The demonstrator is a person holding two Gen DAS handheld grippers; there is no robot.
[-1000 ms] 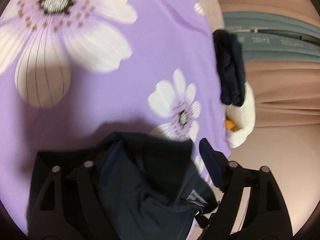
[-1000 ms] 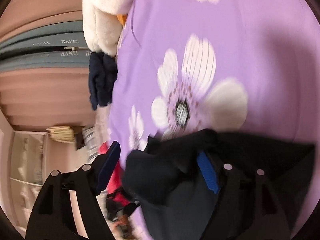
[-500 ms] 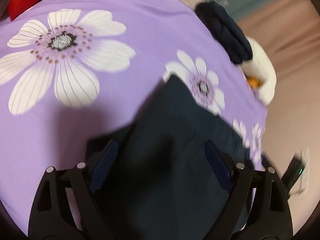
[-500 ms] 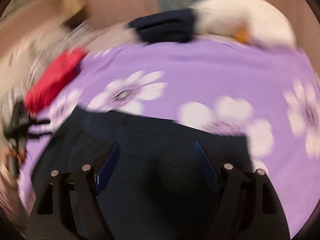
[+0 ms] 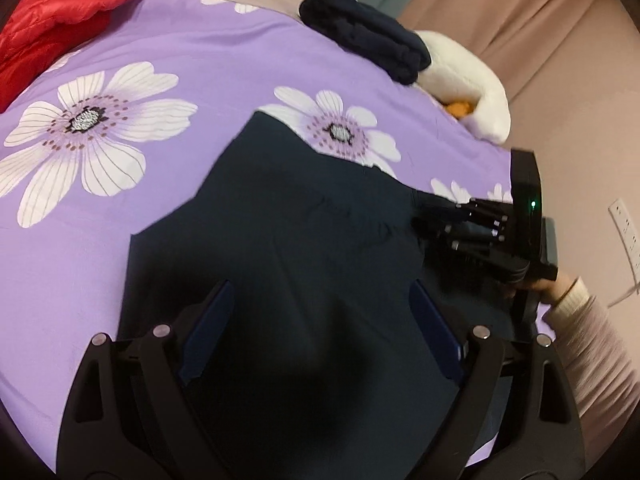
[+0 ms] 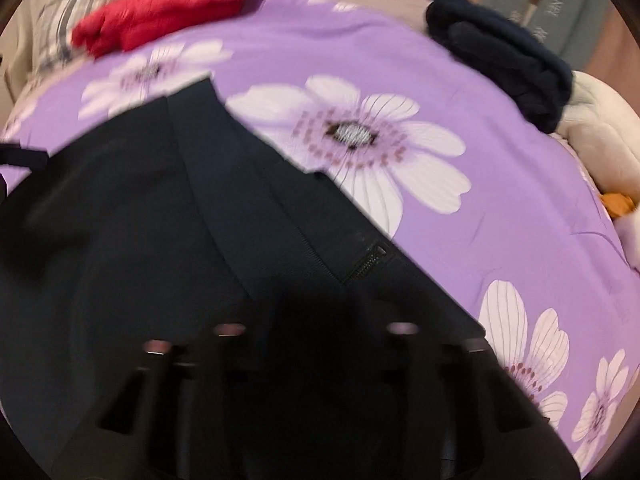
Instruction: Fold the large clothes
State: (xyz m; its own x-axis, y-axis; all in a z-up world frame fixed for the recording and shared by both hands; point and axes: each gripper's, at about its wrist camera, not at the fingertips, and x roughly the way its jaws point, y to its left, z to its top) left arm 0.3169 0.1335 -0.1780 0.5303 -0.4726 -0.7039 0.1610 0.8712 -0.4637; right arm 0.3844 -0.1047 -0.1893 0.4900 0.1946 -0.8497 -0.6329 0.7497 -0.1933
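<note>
- Covering most of both views, a purple bedspread (image 5: 200,64) with white flowers serves as the folding surface.
- Lying on its near half is a dark garment (image 5: 304,240), spread fairly flat, one corner pointing to the far side; a zip (image 6: 366,262) shows along its right edge in the right wrist view.
- Far off sit a red jacket (image 5: 60,12) at the left, a folded navy pile (image 5: 364,40) and a white plush (image 5: 468,76) at the right, all well apart from the garment.
- The left gripper (image 5: 320,340) hovers over the garment's near part, fingers spread wide, nothing between them.
- The right gripper (image 5: 424,216) is closing at the garment's right edge; its tips look pressed onto the cloth, though blur hides the pinch itself.
- Judged step: taking hold of an edge to start a fold. Next, the left gripper likely needs a matching hold before both carry the cloth across.
</note>
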